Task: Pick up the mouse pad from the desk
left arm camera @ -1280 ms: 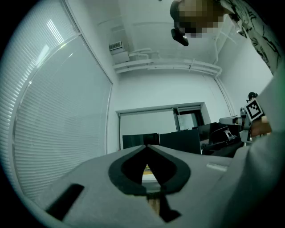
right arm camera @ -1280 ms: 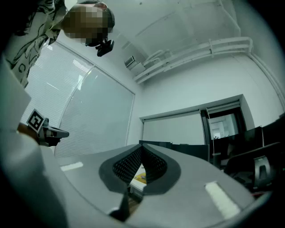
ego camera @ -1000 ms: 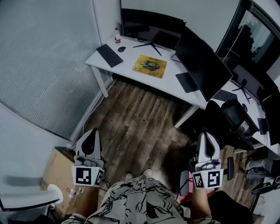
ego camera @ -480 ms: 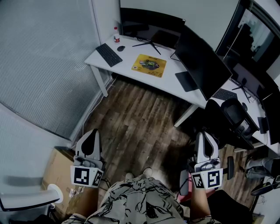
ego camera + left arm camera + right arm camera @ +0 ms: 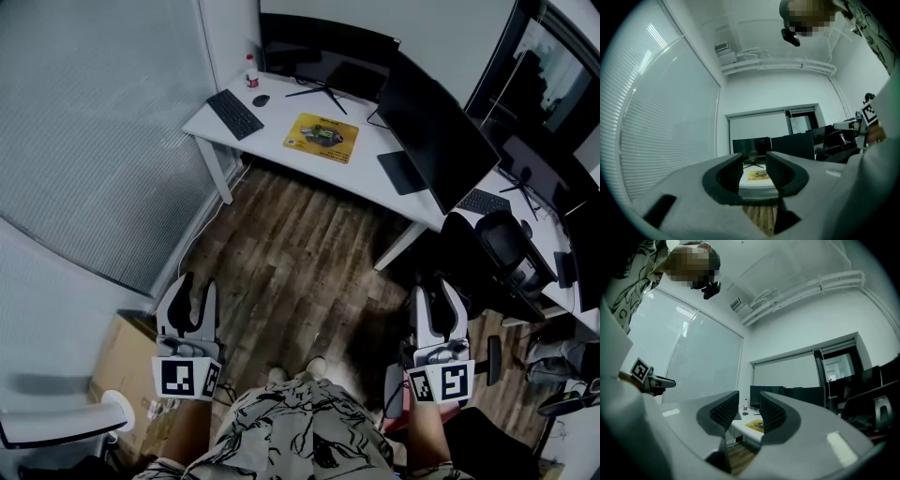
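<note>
Far ahead on the white table (image 5: 281, 117), the yellow rectangular mouse pad (image 5: 322, 137) lies flat; left tool (image 5: 187, 286) and right tool (image 5: 441, 289), just parted and empty, seem readied for approach.

the mouse pad (image 5: 322, 137) is a yellow rectangle with a darker printed picture across its middle. it lies flat on the white desk (image 5: 272, 129) with its whole face showing. it sits about midway along the visible length of the desk, between the desk's front and back edges, with its long sides roughly in line with the front edge. in both gripper views it shows only as a small, far-off yellow patch on the desk top, and its print is too small to make out.
</note>
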The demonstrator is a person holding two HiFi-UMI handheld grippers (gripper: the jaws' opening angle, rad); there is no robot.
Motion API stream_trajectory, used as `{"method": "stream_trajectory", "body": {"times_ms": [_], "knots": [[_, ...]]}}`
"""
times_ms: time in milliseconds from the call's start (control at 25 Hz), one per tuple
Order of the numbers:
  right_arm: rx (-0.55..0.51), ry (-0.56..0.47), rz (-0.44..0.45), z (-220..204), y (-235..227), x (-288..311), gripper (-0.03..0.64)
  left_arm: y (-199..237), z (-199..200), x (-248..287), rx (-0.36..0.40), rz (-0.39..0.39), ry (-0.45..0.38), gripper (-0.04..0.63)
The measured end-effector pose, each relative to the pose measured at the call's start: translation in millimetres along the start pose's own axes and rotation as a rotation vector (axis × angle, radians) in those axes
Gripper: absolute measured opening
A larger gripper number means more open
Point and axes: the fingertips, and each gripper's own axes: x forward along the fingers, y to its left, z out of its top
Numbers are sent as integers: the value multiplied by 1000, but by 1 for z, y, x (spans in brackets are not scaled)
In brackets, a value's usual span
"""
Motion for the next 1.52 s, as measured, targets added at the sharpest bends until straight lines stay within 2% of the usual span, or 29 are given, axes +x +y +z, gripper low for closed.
{"method": "stream_trajectory", "body": {"times_ms": [160, 440, 560, 680, 1120, 1320, 1520], "knots": [[25, 11, 16, -5, -3, 3, 244, 0, 1, 3, 13, 26, 7, 283], [51, 13, 45, -10, -4, 7, 381, -2, 1, 4, 3, 54, 1, 416], [63, -3, 54, -11, -6, 8, 497, -5, 1, 6, 16, 68, 0, 540], [70, 1, 59, -14, -10, 9, 500, -9, -2, 11, 31, 79, 21, 598], [81, 9, 89, -25, -35, 9, 525, -34, -5, 17, 20, 121, 24, 601], [88, 11, 93, -30, -45, 10, 535, -42, -9, 24, -12, 120, 12, 601], [86, 14, 87, -34, -57, 22, 541, -46, -5, 40, 63, 132, 6, 601]]}}
